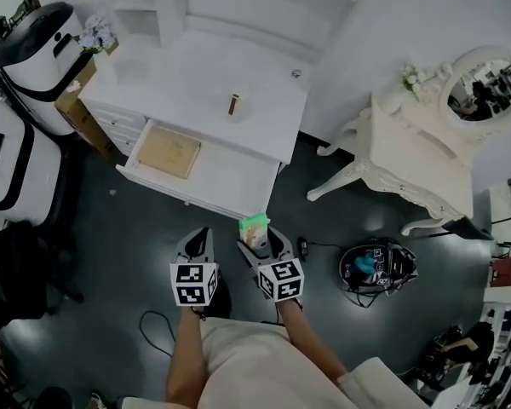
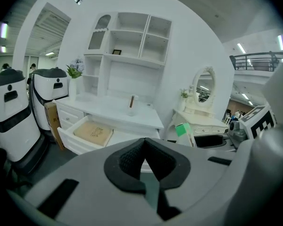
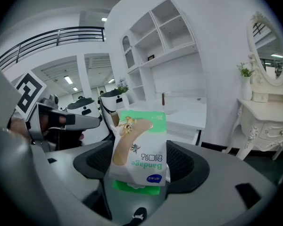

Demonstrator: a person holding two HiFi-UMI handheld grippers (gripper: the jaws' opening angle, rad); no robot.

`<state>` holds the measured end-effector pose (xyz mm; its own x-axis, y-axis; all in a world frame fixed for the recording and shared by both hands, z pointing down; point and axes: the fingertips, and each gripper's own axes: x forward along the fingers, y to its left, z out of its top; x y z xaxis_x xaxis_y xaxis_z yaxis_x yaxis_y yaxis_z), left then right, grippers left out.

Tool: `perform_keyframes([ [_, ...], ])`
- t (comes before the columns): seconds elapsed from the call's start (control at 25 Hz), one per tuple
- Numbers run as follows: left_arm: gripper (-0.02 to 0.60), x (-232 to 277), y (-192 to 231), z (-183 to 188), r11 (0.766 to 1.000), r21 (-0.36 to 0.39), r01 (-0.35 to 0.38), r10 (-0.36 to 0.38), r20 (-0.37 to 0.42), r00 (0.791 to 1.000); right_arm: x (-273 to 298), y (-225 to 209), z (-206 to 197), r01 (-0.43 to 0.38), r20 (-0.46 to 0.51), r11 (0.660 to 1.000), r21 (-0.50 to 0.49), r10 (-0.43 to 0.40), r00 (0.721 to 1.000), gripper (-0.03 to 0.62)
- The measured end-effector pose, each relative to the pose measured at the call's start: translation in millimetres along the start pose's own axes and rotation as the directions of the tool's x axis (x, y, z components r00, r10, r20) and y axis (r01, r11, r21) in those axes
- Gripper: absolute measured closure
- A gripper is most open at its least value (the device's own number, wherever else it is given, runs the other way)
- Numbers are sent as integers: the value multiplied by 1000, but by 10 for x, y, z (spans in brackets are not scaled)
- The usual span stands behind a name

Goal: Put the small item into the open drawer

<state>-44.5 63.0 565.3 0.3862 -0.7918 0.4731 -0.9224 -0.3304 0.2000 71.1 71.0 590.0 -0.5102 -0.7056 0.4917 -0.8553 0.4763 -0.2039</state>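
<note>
Green-and-white bandage box [image 3: 139,147] sits upright, clamped between the jaws of the right hand-held gripper [image 1: 260,244], held over the dark floor [image 1: 111,254]. The left hand-held gripper [image 2: 144,160] has its jaws together on nothing. The open drawer [image 1: 230,177] lies ahead under the white table [image 1: 196,75], with a tan flat item [image 1: 168,152] at its left end. Judged stage: carry, box not yet delivered. The next move calls for reaching over the drawer's bare part, then releasing.

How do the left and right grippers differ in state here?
The left gripper is empty; the right gripper clamps a bandage box. The left gripper's jaws meet, while the right gripper's jaws are kept apart by the box. Both hover over the dark floor, short of the open drawer.
</note>
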Motion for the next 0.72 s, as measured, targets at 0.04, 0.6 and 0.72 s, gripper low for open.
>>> perform_keyframes([
  [0.04, 566, 71, 69, 50, 1000, 5, 6, -6, -1, 1000, 81, -19, 48, 7, 1, 1000, 3, -7, 1000, 221],
  [0.6, 566, 658, 475, 396, 992, 20, 127, -126, -29, 992, 646, -219, 436, 75, 22, 997, -5, -75, 997, 221],
  [0.72, 566, 688, 505, 448, 992, 26, 124, -123, -25, 992, 686, -271, 509, 79, 30, 997, -5, -79, 996, 221],
])
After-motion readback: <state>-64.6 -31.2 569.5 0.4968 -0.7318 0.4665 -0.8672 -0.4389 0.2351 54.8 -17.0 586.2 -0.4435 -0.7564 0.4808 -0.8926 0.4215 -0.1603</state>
